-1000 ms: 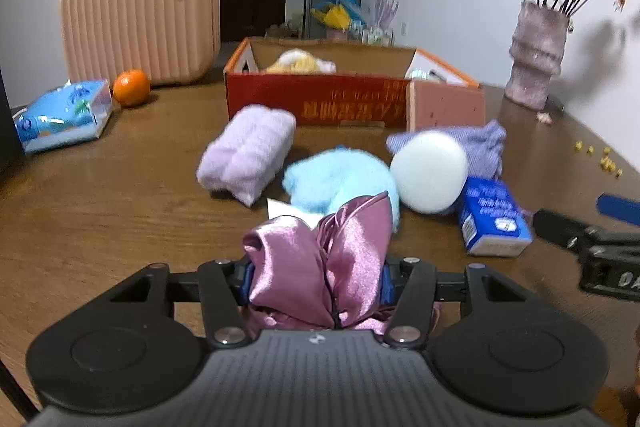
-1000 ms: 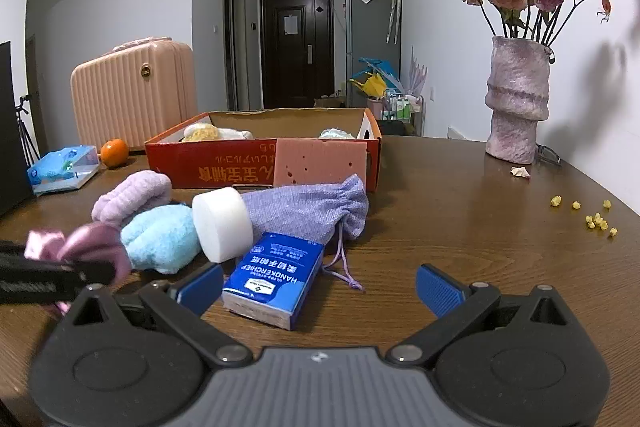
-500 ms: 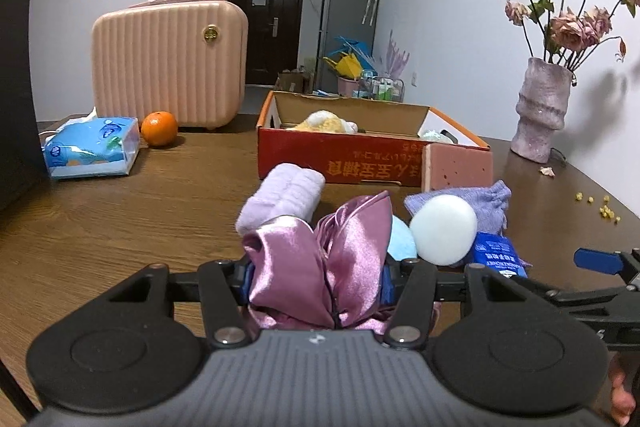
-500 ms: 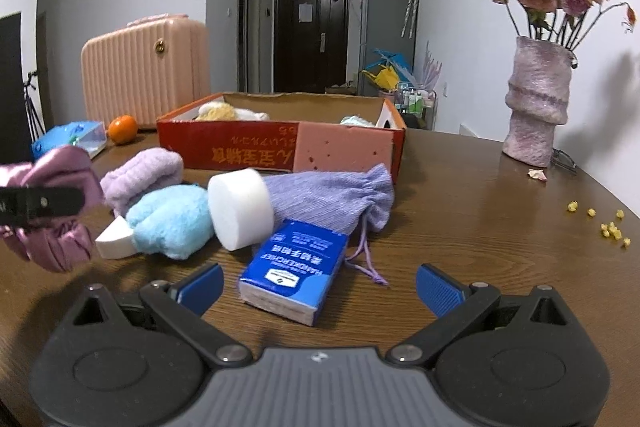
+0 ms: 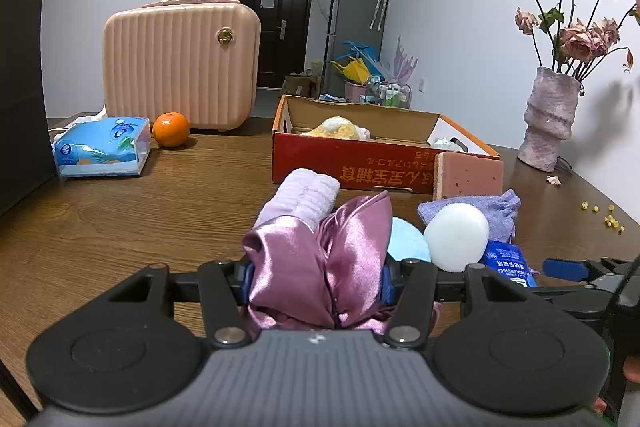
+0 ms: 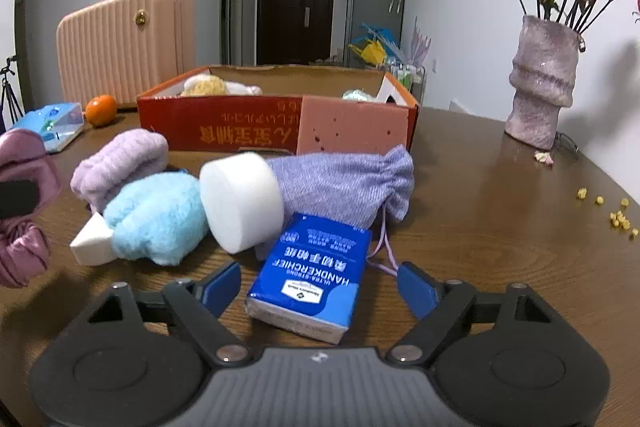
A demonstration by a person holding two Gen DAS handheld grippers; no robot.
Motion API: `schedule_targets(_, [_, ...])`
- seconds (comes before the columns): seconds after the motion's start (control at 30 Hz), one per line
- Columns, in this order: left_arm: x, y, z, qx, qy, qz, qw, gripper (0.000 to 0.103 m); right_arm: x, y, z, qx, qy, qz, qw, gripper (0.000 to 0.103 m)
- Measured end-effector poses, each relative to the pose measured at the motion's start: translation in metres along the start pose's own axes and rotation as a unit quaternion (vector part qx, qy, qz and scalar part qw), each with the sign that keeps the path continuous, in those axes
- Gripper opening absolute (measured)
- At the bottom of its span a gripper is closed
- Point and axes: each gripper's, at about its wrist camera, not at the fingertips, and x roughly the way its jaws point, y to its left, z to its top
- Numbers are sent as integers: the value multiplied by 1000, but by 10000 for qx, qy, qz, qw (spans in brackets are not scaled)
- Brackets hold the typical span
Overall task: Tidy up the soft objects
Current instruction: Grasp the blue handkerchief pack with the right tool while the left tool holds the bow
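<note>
The left gripper [image 5: 316, 277] has its jaws clenched on the pink satin scrunchie [image 5: 320, 267], held above the tabletop [image 5: 140, 223] in front of the red cardboard box [image 5: 360, 167]. The right gripper [image 6: 320, 287] has its jaws closing, released, with the blue handkerchief pack [image 6: 312, 275] lying between them on the tabletop. Just behind the pack lie 1 white sponge disc [image 6: 240, 201], 1 light-blue plush piece [image 6: 156, 217], 1 lilac towel roll [image 6: 120, 163] and 1 purple drawstring pouch [image 6: 344, 183].

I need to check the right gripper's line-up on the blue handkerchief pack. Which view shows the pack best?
The right wrist view: the blue handkerchief pack lies whole between the right gripper's closing jaws, label readable, pads not touching yet. The left wrist view shows only a corner of it behind the white foam disc.
</note>
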Motion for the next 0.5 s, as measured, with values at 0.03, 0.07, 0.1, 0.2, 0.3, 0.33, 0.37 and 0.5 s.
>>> schedule_targets(0.03, [0,0,0,2,5,-1,10000,54,1,0,-1,-4,25,-12,10000,79])
schedule_targets(0.07, [0,0,0,1,7,-3,10000,54,1,0,-1,1,44,-14,10000,77])
schedule_targets(0.1, [0,0,0,1,6,-3,10000,54,2,-1,-1,12,67,13,10000,73])
schedule_targets(0.2, [0,0,-1,10,14,-2,10000,54,3,-1,-3,6,174,102,9998,55])
schedule_targets(0.3, [1,-1,-1,17,25,-3,10000,54,0,-2,-4,31,129,131,9998,53])
schedule_targets(0.33, [1,-1,-1,16,21,-3,10000,54,-2,-3,-5,54,102,150,9998,53])
schedule_targets(0.37, [1,-1,-1,12,16,-3,10000,54,-5,-3,-5,72,66,158,9998,53])
schedule_targets(0.5, [1,-1,-1,13,13,-3,10000,54,-17,-7,-6,163,-167,145,9996,52])
